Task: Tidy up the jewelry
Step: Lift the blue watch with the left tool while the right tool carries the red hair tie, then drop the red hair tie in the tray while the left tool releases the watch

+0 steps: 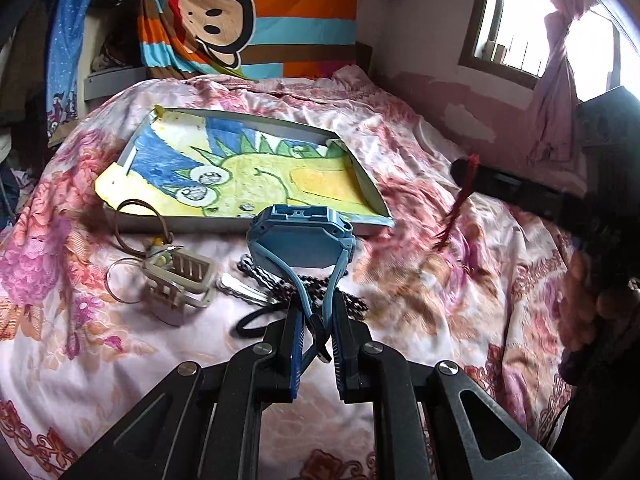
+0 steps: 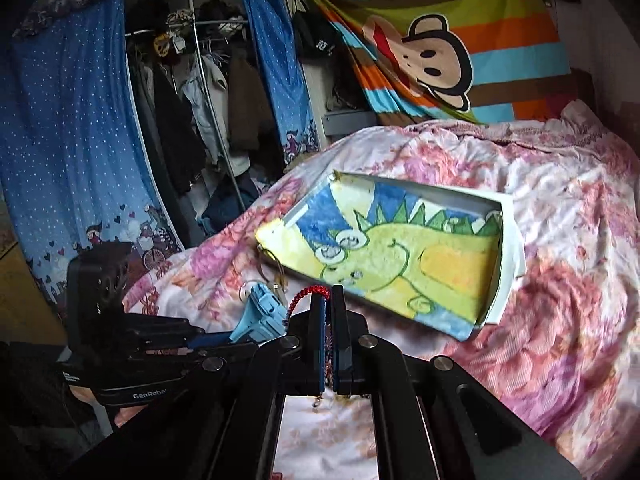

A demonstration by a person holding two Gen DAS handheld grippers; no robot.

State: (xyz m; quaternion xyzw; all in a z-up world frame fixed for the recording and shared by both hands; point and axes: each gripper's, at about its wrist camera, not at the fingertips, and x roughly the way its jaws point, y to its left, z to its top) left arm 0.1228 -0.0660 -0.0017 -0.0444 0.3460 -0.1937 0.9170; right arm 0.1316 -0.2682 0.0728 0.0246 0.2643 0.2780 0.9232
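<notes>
My left gripper (image 1: 316, 316) is shut on the strap of a blue watch (image 1: 301, 236) and holds it above the bedspread, just in front of the shallow white tray (image 1: 280, 225) lined with a dinosaur drawing. The watch also shows in the right wrist view (image 2: 262, 314). My right gripper (image 2: 329, 300) is shut on a red beaded bracelet (image 2: 306, 293), held above the bed near the tray's (image 2: 506, 280) front edge. From the left wrist view the bracelet (image 1: 460, 204) hangs to the right. A dark beaded chain (image 1: 276, 280) lies under the watch.
A beige keychain charm with a ring and brown cord (image 1: 176, 280) lies on the floral bedspread (image 1: 440, 280) left of the watch, beside a silver clip (image 1: 240, 288) and a black band (image 1: 250, 322). A striped monkey blanket (image 1: 256, 16) hangs behind. An open wardrobe (image 2: 192, 112) stands left.
</notes>
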